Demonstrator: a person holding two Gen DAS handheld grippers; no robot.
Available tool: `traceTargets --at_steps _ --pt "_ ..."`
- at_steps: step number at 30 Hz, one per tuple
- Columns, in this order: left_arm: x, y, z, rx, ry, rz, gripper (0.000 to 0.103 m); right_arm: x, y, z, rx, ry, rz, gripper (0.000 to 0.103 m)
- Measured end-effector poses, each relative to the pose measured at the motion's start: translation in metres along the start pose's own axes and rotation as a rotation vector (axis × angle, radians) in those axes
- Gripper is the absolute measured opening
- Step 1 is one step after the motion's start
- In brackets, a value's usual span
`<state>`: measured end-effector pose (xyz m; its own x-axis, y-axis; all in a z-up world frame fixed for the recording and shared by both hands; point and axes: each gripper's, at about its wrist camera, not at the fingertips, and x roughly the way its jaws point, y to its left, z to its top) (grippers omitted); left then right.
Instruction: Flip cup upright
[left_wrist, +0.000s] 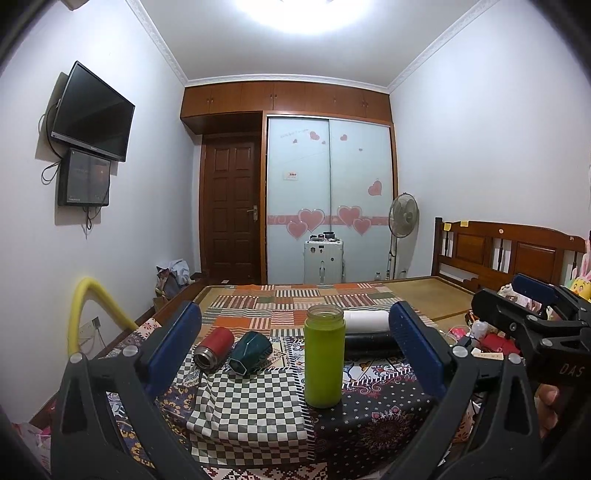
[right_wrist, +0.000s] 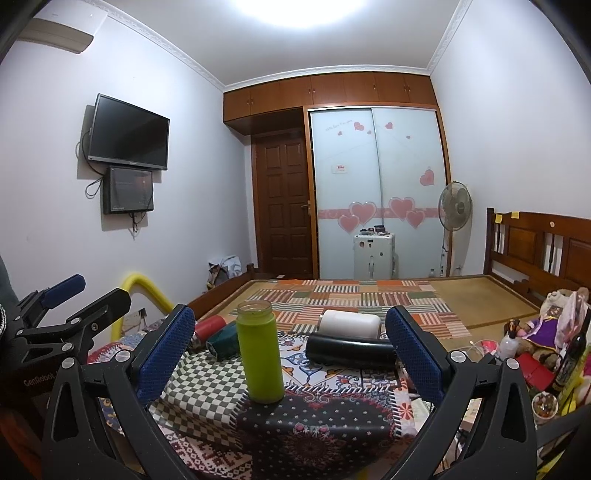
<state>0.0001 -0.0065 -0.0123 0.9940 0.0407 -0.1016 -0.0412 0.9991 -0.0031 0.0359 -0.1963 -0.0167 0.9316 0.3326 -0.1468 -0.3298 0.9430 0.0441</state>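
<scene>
The green cup (left_wrist: 324, 356) is standing upright, mouth up, on the patterned cloth (left_wrist: 236, 406) over the bed, so one flip looks finished. Beyond it, the red cup (left_wrist: 215, 347), teal cup (left_wrist: 251, 352), black cup (right_wrist: 351, 350) and white cup (right_wrist: 350, 324) are lying on their sides. The left gripper (left_wrist: 295, 350) and right gripper (right_wrist: 290, 350) are hovering near the green cup, jaws wide apart and holding nothing. Next likely calls for reaching past it to close on a lying cup.
</scene>
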Motion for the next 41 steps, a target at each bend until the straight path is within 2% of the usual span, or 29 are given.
traceTargets --at_steps 41 --pt "0.0053 -0.0049 -0.0035 0.006 0.021 -0.034 0.103 -0.0009 -0.0044 0.0038 0.006 0.002 -0.003 0.103"
